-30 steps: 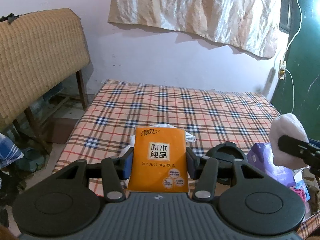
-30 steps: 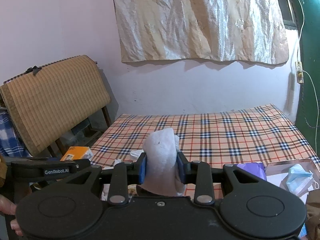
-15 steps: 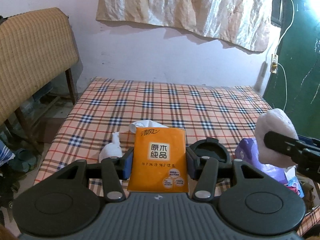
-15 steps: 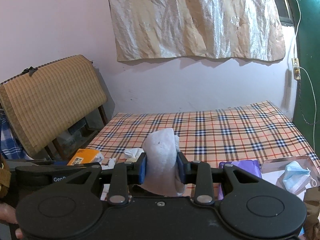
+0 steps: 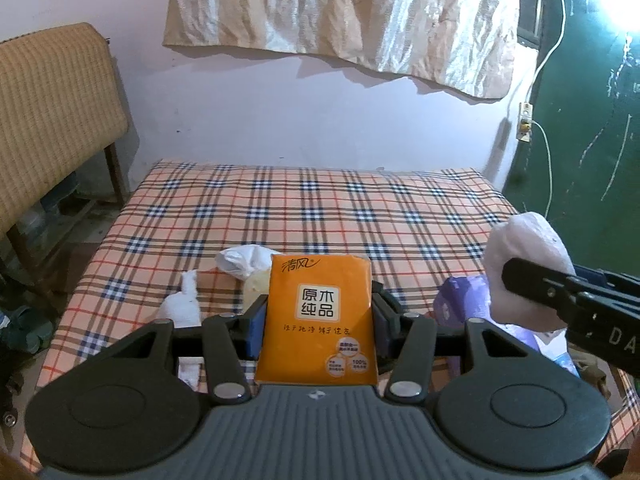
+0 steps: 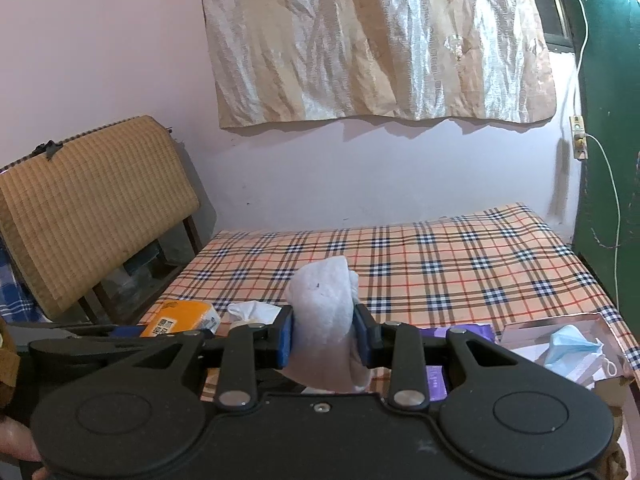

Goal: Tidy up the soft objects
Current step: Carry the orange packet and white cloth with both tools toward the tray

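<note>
My left gripper [image 5: 318,324] is shut on an orange tissue pack [image 5: 318,320] and holds it upright above the near edge of the plaid bed [image 5: 320,208]. My right gripper [image 6: 323,334] is shut on a rolled white cloth [image 6: 324,320]; it also shows at the right of the left wrist view [image 5: 526,272]. The tissue pack shows at the left of the right wrist view [image 6: 180,318]. A white rolled cloth [image 5: 182,304] and a crumpled white cloth [image 5: 242,260] lie on the bed near the front.
A purple packet [image 5: 464,300] lies at the bed's front right. A tray with a blue face mask [image 6: 572,344] sits at the right. A woven chair back [image 6: 92,208] stands left of the bed. A green door [image 5: 592,100] is at the right.
Both grippers have swung a little to the left and forward with their loads. More of the bed's front and the white cloths on it have come into view.
</note>
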`<state>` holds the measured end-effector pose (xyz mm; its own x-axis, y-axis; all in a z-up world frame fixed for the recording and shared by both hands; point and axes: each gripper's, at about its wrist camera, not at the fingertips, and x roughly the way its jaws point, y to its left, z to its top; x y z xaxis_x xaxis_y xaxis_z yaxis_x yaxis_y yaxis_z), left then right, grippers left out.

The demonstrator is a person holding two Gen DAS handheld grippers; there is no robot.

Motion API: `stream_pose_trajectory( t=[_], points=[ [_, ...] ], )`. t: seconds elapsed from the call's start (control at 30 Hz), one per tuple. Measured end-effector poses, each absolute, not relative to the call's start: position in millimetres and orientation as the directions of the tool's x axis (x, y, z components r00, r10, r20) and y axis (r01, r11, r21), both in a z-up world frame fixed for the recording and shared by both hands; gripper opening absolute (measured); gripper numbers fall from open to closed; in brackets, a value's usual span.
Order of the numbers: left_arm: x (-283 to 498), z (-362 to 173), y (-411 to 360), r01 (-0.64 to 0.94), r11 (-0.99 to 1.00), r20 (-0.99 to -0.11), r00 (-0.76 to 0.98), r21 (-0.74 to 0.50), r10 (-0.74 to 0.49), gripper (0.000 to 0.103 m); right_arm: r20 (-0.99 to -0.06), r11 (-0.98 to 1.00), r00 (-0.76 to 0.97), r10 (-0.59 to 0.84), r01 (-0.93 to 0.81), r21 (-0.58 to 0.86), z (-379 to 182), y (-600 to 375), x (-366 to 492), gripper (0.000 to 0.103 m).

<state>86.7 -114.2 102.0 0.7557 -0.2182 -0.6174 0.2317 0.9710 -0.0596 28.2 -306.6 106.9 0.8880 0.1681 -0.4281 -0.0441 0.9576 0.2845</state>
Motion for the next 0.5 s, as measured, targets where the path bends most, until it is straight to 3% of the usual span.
stream_pose_trajectory(
  t=[0.5],
  points=[
    [82.6, 98.6, -149.9, 0.305, 0.950, -0.616, 0.736, -0.068, -0.280, 0.053, -0.429, 0.960, 0.894, 0.127, -0.003, 0.278, 104.6, -338.9, 24.4, 0.039]
  ],
)
